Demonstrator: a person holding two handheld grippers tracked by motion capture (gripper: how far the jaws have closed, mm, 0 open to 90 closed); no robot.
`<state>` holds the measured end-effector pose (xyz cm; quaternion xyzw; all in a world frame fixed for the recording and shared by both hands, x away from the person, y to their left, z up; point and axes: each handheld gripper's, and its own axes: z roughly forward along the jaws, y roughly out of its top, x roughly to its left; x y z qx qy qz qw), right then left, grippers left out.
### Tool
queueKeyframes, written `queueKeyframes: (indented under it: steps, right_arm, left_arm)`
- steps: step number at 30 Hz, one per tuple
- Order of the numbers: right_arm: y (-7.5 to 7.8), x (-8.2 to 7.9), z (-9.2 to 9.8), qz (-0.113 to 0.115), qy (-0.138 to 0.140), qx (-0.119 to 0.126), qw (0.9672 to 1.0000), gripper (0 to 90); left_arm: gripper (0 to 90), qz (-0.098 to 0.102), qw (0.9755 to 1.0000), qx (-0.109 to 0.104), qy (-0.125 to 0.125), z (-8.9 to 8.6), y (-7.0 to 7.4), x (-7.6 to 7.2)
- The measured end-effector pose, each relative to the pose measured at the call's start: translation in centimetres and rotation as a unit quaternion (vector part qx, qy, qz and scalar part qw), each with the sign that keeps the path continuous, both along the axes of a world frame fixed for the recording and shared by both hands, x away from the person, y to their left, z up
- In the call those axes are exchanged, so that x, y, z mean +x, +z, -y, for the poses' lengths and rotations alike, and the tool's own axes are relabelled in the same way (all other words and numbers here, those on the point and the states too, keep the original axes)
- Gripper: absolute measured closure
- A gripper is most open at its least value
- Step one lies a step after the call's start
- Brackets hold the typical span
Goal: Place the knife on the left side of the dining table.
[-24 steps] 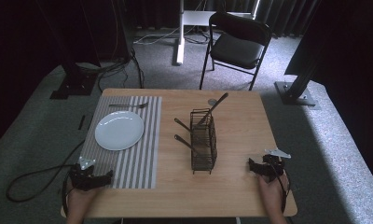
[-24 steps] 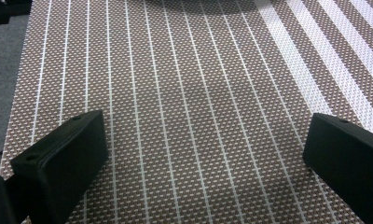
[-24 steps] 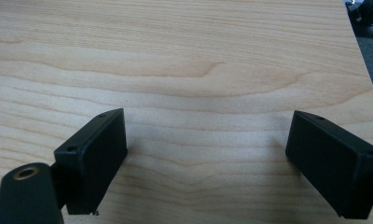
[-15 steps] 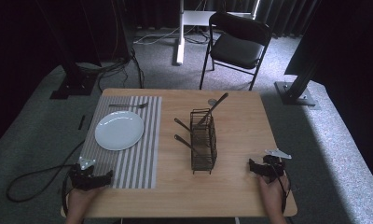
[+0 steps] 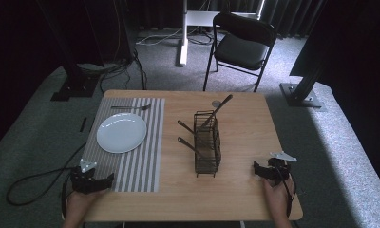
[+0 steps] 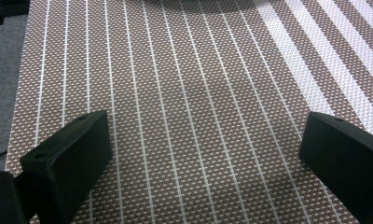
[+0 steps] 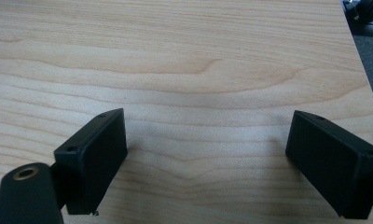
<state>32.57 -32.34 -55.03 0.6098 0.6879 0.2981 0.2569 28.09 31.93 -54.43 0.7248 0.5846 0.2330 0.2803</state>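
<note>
Both tools are released, with nothing between their jaws. The left tool sits low at the lower left of the high view, its jaws spread wide over the striped placemat; in the left gripper view the mat's weave runs between the two black jaws. The right tool rests at the lower right, jaws apart over the bare bench, with wood grain showing between them in the right gripper view.

Up from the left tool, on the placemat, lies the white plate, and beyond it a fork along the mat's far edge. At the centre of the frame stands the wire caddy, upright, with dark-handled utensils poking out of its left side and top.

The likely step is a first reach for the cutlery. To do it well, bring the nearer right tool in level, line the jaws across one handle, and draw it out along its own axis so the light caddy does not tip.
</note>
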Motion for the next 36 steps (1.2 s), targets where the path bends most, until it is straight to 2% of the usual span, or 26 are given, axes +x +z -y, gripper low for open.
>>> queueKeyframes:
  steps: [7, 9, 10, 17, 26, 30, 36]
  right_arm:
    - [0.0, 0.0, 0.0, 0.000, 0.000, 0.000, 1.0000, 11.8]
    - [0.0, 0.0, 0.0, 0.000, 0.000, 0.000, 1.0000, 11.8]
    - [0.0, 0.0, 0.0, 0.000, 0.000, 0.000, 1.0000, 11.8]
    - [0.0, 0.0, 0.0, 0.000, 0.000, 0.001, 1.0000, 11.8]
    - [0.0, 0.0, 0.0, 0.000, 0.000, 0.001, 1.0000, 11.8]
    - [0.0, 0.0, 0.0, 0.000, 0.000, 0.001, 1.0000, 11.8]
    - [0.0, 0.0, 0.0, 0.000, 0.000, 0.001, 1.0000, 11.8]
  left_arm:
    - [3.1, -0.008, 0.9999, -0.004, -0.007, 0.0, 0.3, 0.1]
    - [3.1, -0.010, 0.9997, -0.018, -0.013, 0.0, 0.5, 0.0]
    - [3.1, -0.008, 0.9998, -0.015, -0.014, 0.0, 0.6, 0.0]
    - [3.1, 0.001, 0.9985, -0.034, -0.042, 0.6, 1.9, 0.0]
    - [3.1, 0.012, 0.9967, -0.027, -0.075, 2.2, 3.7, 0.4]
    - [3.1, 0.015, 0.9952, -0.030, -0.092, 3.0, 4.3, 0.6]
    - [3.1, 0.024, 0.9935, -0.023, -0.109, 4.0, 5.3, 0.9]
